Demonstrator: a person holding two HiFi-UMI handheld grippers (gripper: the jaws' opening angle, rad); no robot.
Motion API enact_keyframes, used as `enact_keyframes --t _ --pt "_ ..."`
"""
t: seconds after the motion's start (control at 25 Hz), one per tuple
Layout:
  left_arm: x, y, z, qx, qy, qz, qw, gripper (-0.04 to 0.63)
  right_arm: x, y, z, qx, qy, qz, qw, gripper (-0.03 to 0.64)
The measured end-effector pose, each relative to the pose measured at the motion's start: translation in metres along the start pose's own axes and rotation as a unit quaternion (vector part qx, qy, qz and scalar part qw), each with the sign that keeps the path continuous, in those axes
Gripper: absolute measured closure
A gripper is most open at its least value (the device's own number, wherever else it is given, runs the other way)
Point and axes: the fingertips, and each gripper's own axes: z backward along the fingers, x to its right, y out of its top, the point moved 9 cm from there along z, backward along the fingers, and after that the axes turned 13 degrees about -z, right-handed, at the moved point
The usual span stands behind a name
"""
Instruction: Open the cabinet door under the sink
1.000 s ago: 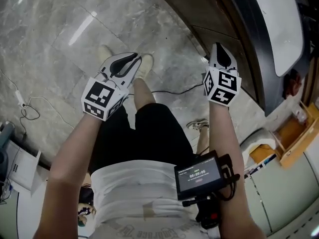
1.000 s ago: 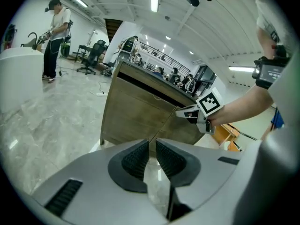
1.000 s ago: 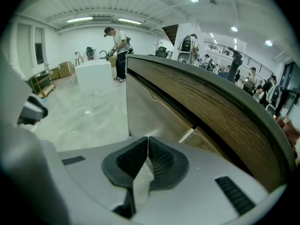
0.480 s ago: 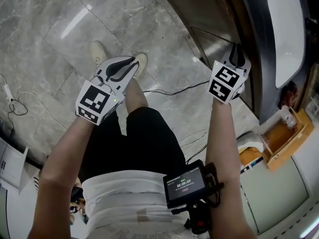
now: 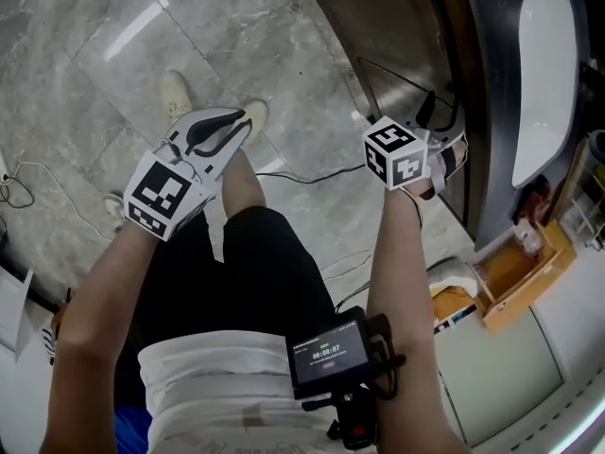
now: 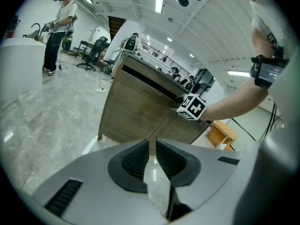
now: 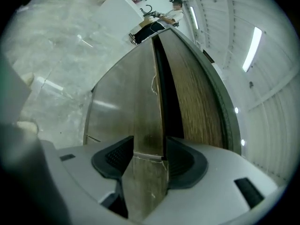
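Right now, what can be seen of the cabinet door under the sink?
The cabinet door is a flat brown wood-look panel with a slightly glossy face, no handle visible. It stands upright and slightly ajar: a dark gap separates its free edge from the wood-grain cabinet front beside it. The right gripper straddles that edge; its jaws have just been opening, with the edge between them, pads not visibly clamping. Nothing else touches it.

The cabinet [image 5: 378,8] ran off the head view's top edge, its front largely hidden under the countertop [image 5: 492,112]. The far person [image 7: 158,20] showed too small for detail.
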Motion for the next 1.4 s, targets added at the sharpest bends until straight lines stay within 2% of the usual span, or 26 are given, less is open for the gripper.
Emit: enact_keyframes --t 0.32,0.48,0.76,0.88,0.96,1.04,1.24,1.4 --pt "0.003 0.009 -0.001 -0.002 -0.027 0.001 0.9996 0.538 -0.007 -0.002 -0.012 -0.007 -0.064 -0.003 0.998 0.373" --pt "0.006 0.014 -0.007 0.004 -0.039 -0.003 0.9992 0.538 -0.005 0.004 -0.013 -0.014 -0.066 -0.005 0.998 0.37" --pt "0.006 0.01 -0.011 0.012 -0.052 0.007 0.9986 0.548 0.004 0.005 -0.003 -0.021 0.017 -0.012 1.0 0.376" --pt "0.007 0.012 -0.009 0.016 -0.054 0.003 0.9984 0.548 0.014 0.007 0.004 -0.024 0.049 -0.028 0.998 0.465" --pt "0.01 0.015 -0.008 0.019 -0.056 -0.001 0.9983 0.548 0.02 0.008 0.007 -0.03 0.079 -0.035 0.996 0.478" --pt "0.011 0.017 -0.006 0.024 -0.056 0.004 0.9982 0.548 0.026 0.009 0.008 -0.041 0.11 -0.043 0.992 0.489" --pt "0.005 0.026 0.006 0.048 -0.038 0.045 0.9972 0.548 0.036 0.012 0.014 -0.065 0.184 -0.059 0.979 0.515" --pt "0.0 0.03 0.016 0.056 -0.028 0.05 0.9967 0.548 0.033 0.013 0.026 -0.073 0.242 -0.088 0.964 0.528"
